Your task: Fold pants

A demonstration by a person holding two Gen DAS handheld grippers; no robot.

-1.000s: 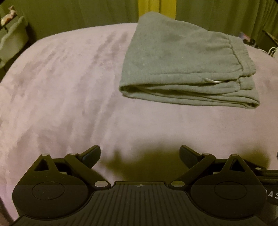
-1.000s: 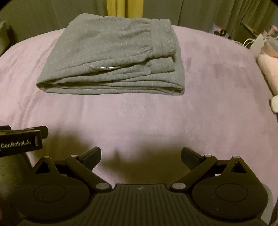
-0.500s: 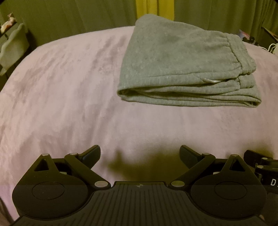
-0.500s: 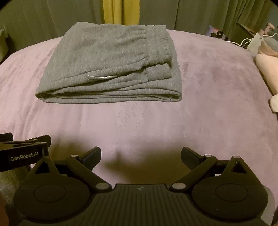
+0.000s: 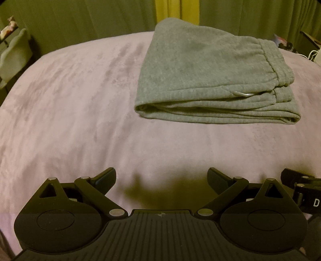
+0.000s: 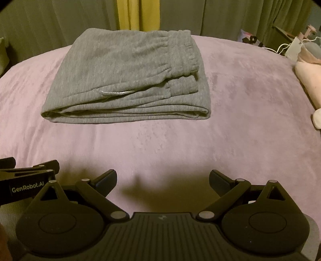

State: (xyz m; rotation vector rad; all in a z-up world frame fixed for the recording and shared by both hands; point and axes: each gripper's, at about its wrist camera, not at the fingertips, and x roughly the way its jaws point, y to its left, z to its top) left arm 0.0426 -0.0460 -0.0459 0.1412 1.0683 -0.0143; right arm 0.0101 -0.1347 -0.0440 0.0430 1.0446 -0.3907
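Note:
The grey sweatpants [image 5: 210, 76] lie folded into a compact stack on the pink bed cover [image 5: 76, 112], waistband to the right, a white drawstring end showing at the front. They also show in the right wrist view [image 6: 130, 80]. My left gripper [image 5: 161, 176] is open and empty, well short of the pants and to their left. My right gripper [image 6: 162, 178] is open and empty, in front of the pants. Each gripper's body shows at the edge of the other's view, on the right in the left wrist view [image 5: 303, 190] and on the left in the right wrist view [image 6: 28, 180].
Green curtains [image 6: 200, 16] hang behind the bed with a yellow strip [image 6: 130, 14] between them. A pink bundle [image 6: 309, 74] and cables lie at the right edge. A pale green chair [image 5: 14, 54] stands at the far left.
Both grippers have drawn back and risen slightly from the folded pants, which now sit lower in the views. The jaws stay open. The pants have not moved.

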